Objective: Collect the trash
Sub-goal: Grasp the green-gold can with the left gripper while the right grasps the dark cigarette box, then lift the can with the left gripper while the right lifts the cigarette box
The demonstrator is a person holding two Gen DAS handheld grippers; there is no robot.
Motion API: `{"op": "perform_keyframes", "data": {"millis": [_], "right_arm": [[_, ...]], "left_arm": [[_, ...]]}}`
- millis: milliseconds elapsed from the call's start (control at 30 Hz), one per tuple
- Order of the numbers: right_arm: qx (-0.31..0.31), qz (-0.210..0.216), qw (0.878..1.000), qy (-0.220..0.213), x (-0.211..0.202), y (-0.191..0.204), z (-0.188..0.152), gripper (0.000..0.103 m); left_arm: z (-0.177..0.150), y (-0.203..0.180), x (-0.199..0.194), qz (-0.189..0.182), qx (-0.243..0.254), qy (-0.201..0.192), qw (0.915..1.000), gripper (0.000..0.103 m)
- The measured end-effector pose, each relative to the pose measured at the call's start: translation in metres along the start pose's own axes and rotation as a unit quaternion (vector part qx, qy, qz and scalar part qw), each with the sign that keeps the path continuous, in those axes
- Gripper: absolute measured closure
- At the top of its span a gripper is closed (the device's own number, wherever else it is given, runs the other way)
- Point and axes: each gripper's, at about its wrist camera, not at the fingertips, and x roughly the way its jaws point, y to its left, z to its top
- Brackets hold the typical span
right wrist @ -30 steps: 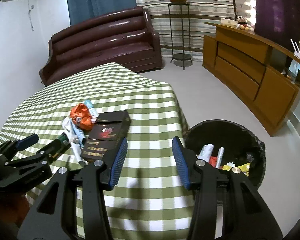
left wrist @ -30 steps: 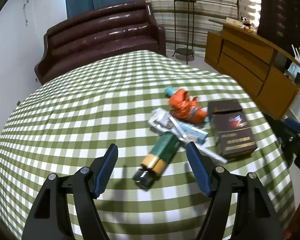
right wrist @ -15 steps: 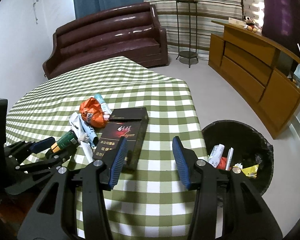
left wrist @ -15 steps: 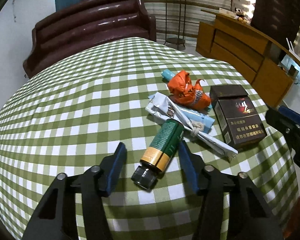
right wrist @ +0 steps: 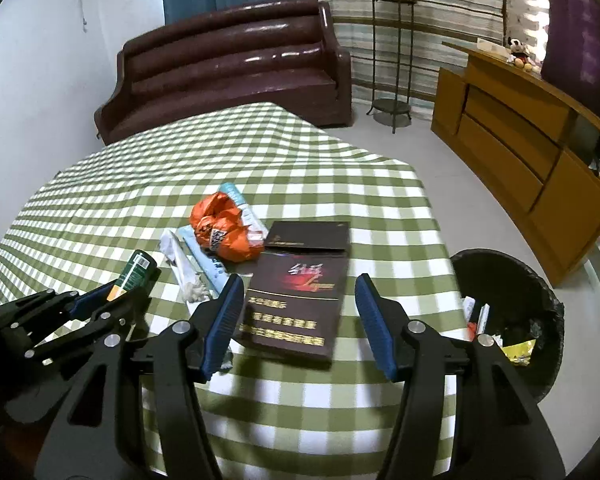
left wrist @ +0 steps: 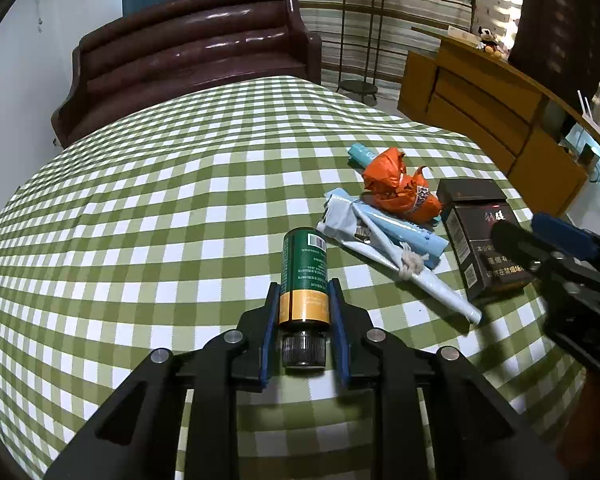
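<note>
One green cylindrical bottle (left wrist: 304,268) with a gold band and ribbed black cap is lying on the green-checked tablecloth (left wrist: 140,216). The left gripper (left wrist: 303,300) is angling down, its jaws closing with blue pads touching the bottle's sides. The right gripper (right wrist: 300,304), also tilted downward, is opening wide above one glossy dark carton (right wrist: 296,304) (nothing between its pads). One crumpled orange wrapper (left wrist: 396,188) is sitting nearby; a black bin (right wrist: 508,312) is standing beside the table.

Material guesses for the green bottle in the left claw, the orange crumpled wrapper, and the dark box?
Green cylindrical bottle: probably plastic or metal, printed label, ribbed black cap.
Orange crumpled wrapper: thin glossy plastic film, sharp creases.
Dark rectangular box: likely coated cardboard, crisp edges, gold print.
</note>
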Motion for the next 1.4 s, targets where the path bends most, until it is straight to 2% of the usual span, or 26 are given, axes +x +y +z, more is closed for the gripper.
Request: {"op": "perform_keyframes", "data": {"millis": [233,633,800,1200,1400], "right_arm": [[-0.004,-0.015,1.0,0.014,0.011,0.01,0.001,0.04],[-0.004,-0.035,0.998,0.045,0.029,0.012,-0.001,0.039],[-0.002,-0.032,0.998,0.046,0.029,0.011,-0.002,0.043],[-0.003,-0.028,0.999,0.019,0.013,0.003,-0.003,0.044],[-0.001,-0.026,0.999,0.028,0.01,-0.006,-0.008,0.045]], "left_arm": [[-0.004,0.016,-0.004,-0.008,-0.016,0.001,0.9998,0.078],[-0.005,0.032,-0.01,-0.003,-0.035,-0.001,0.9994,0.078],[-0.005,0.035,-0.011,-0.008,-0.04,-0.001,0.9992,0.078],[-0.004,0.034,-0.013,-0.009,-0.037,-0.004,0.9993,0.079],[-0.002,0.028,-0.014,-0.008,-0.03,-0.005,0.9995,0.079]]}}
